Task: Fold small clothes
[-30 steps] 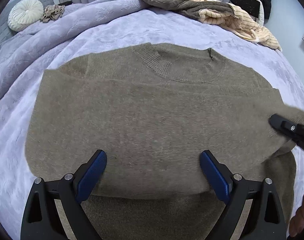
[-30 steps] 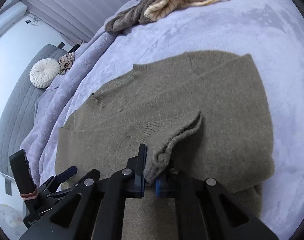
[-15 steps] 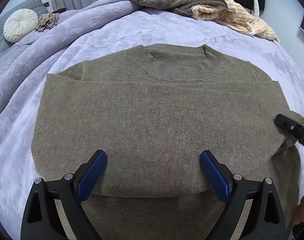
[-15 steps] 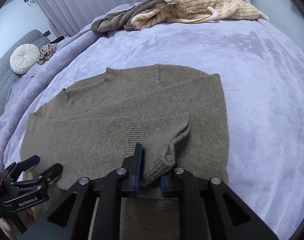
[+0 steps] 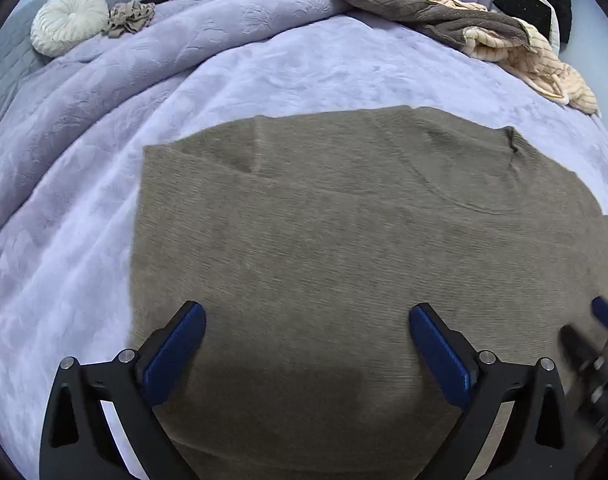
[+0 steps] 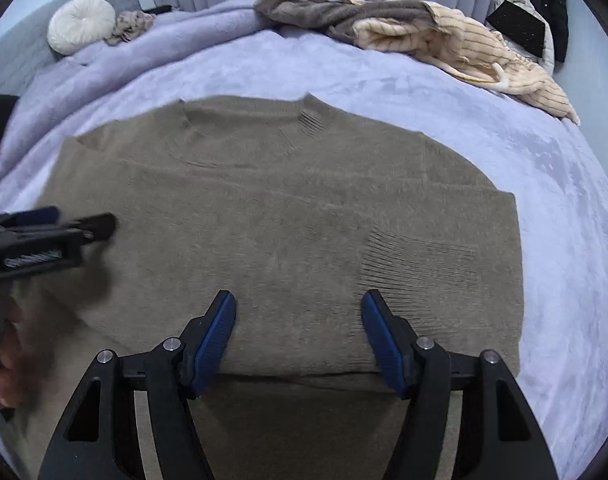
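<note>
The sweater (image 6: 288, 216) lies flat mid-bed; we have just let go of its cuff (image 6: 419, 264), now folded across the chest, so the sleeve fold looks done. Our right tongs (image 6: 298, 332) gape empty above it; left tongs (image 5: 304, 344) hover wide open too.

a lavender textured bedspread (image 5: 304, 68) covers the bed. a round cream pleated cushion (image 5: 68, 22) lies beside a crumpled beige cloth (image 5: 130, 18); a cream striped garment (image 6: 463, 48) touches a grey-brown knit (image 6: 335, 12).
</note>
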`<state>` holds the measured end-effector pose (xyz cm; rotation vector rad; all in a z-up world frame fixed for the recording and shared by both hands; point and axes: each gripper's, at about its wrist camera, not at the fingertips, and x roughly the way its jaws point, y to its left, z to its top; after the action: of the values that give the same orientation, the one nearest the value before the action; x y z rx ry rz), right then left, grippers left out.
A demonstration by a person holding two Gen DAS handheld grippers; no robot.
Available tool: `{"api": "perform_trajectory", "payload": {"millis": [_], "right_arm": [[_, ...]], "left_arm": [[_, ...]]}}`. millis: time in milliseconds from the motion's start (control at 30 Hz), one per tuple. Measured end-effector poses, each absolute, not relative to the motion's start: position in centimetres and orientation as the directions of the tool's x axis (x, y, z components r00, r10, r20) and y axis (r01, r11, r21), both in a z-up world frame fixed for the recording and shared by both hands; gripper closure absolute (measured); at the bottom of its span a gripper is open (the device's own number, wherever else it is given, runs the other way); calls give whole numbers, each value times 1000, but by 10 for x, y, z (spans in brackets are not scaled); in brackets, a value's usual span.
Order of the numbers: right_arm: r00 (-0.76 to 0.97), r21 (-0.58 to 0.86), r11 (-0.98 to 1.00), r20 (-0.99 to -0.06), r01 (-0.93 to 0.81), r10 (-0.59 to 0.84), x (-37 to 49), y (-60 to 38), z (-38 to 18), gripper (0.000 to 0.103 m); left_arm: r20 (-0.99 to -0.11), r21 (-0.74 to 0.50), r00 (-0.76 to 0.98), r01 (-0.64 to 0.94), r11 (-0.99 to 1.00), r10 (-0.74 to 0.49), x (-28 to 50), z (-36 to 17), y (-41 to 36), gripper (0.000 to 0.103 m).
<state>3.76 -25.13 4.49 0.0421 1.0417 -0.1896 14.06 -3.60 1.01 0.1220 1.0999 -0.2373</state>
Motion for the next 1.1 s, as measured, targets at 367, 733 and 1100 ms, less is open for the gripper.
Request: {"api": "perform_trajectory", "payload": {"millis": [367, 733, 1100], "right_arm": [[495, -63, 991, -861, 119, -114, 22, -229, 64, 31], [475, -74, 982, -867, 171, -148, -22, -226, 59, 23], [473, -98, 995, -876, 11, -92, -139, -209, 41, 21]], "left_arm": [[-889, -45, 412, 351, 935, -198, 88, 20, -52, 0], [-907, -57, 368, 377, 925, -206, 52, 16, -46, 0], [-909, 50, 391, 454, 889, -148, -48, 8, 20, 0]]}}
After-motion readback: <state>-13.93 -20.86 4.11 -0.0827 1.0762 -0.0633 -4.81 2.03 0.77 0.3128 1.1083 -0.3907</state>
